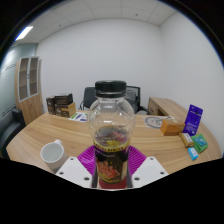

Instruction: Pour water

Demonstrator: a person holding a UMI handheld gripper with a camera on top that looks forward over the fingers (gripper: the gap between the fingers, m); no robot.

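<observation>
The gripper (112,166) pinches a clear black-capped bottle (111,128) at lower centre; a white cup (53,153) sits lower left on the wooden table (150,142).

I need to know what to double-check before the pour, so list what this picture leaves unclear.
- Gripper view: the base of the clear plastic bottle with the black cap is hidden between the fingers, as is any contact with their pads.
- The inside of the white cup is hidden by its rim and the viewing angle.
- The print on the purple carton is too small to read.
</observation>
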